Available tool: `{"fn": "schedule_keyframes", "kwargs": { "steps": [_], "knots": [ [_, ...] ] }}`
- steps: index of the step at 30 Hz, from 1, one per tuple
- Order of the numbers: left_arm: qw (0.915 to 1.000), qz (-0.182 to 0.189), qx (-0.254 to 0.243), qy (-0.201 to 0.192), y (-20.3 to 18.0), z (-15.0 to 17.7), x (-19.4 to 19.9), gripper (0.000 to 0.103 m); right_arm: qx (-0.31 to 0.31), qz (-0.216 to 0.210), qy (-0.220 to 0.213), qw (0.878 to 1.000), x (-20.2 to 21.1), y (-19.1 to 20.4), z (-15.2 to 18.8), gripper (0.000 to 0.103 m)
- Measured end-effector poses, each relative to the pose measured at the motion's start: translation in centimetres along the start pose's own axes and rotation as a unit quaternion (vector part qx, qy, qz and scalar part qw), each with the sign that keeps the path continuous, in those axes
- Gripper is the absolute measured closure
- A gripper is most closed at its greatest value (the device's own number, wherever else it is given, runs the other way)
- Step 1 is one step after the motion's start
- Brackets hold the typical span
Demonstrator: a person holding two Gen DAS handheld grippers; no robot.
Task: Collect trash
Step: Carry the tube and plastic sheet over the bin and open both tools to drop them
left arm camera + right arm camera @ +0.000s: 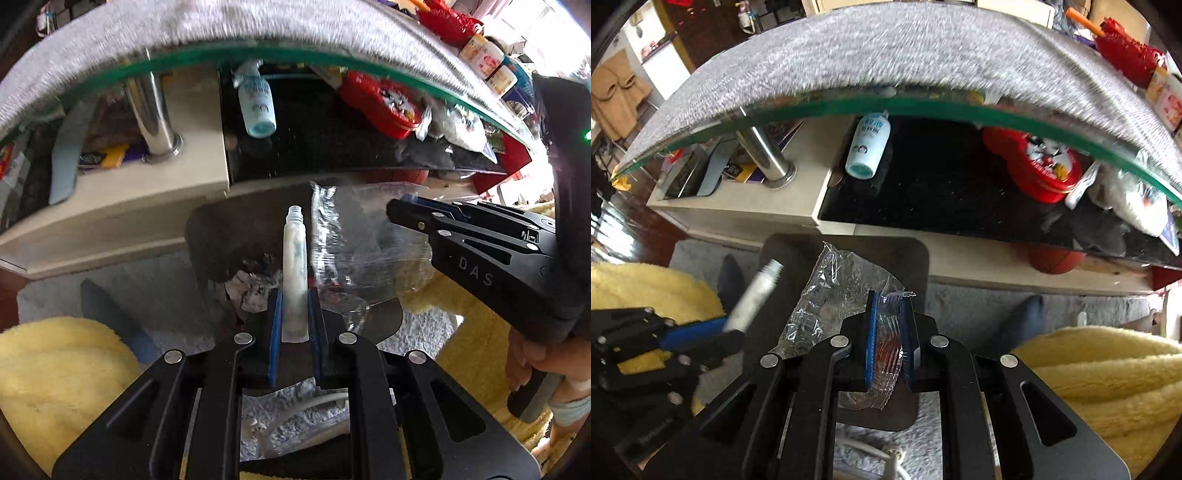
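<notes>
Dark bin [221, 236] on the floor below the table edge, mouth up; one clump of crumpled printed paper [251, 288] lies inside, at 7 o'clock of the tube tip in the left wrist view. Two trash items in hand, one per tool. Left gripper [294, 317]: jaws closed on a small clear plastic tube [294, 269], capless, threaded neck pointing away, whitish residue coating the inside; it hangs over the bin. Right gripper [889, 343]: blue pads pinching one clear crinkled wrapper [831, 295] (reddish print shows through between the pads), the loose end fanning toward 11 o'clock above the bin [912, 254]. Glass-edged table [849, 107] with grey cover arcs across the top. On the shelf beneath: one white bottle [868, 146] with teal base lying on its side, one red tin [1034, 162] at 3 o'clock of it. One orange ball [1054, 260] under the shelf. Yellow fleece [1108, 373] on both sides.
</notes>
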State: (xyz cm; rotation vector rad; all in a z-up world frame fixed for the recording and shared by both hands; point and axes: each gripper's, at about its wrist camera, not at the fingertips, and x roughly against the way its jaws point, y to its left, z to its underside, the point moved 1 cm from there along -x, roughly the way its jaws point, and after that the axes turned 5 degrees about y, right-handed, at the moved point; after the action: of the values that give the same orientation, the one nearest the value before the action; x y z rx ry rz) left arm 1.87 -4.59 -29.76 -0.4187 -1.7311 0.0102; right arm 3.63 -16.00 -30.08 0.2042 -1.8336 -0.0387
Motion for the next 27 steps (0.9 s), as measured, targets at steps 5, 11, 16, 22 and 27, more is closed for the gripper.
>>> {"fn": "schedule_keyframes", "kwargs": {
  "steps": [5, 11, 16, 22, 27],
  "knots": [
    [0.9998, 0.011, -0.004, 0.019, -0.2, -0.3, -1.4, 0.091, -0.012, -0.022, 0.013, 1.000, -0.8, 0.3, -0.4, 0.090],
    [0.9989, 0.016, 0.000, 0.043, 0.2, -0.6, -2.9, 0.090, -0.021, -0.042, 0.028, 0.998, -1.5, 0.7, -1.1, 0.087],
    [0.9986, 0.014, 0.008, 0.049, 0.6, -1.2, -3.1, 0.075, -0.032, -0.042, 0.047, 0.998, -2.3, 0.4, -1.6, 0.086],
    [0.9991, 0.001, 0.011, 0.042, 0.9, -1.7, -2.4, 0.051, -0.039, -0.040, 0.040, 0.998, -1.7, -0.3, -2.0, 0.048],
    [0.9995, -0.023, 0.003, 0.021, 1.2, -1.7, -0.8, 0.014, -0.042, -0.025, 0.017, 0.999, 0.0, -1.2, -2.2, 0.004]
  ]
}}
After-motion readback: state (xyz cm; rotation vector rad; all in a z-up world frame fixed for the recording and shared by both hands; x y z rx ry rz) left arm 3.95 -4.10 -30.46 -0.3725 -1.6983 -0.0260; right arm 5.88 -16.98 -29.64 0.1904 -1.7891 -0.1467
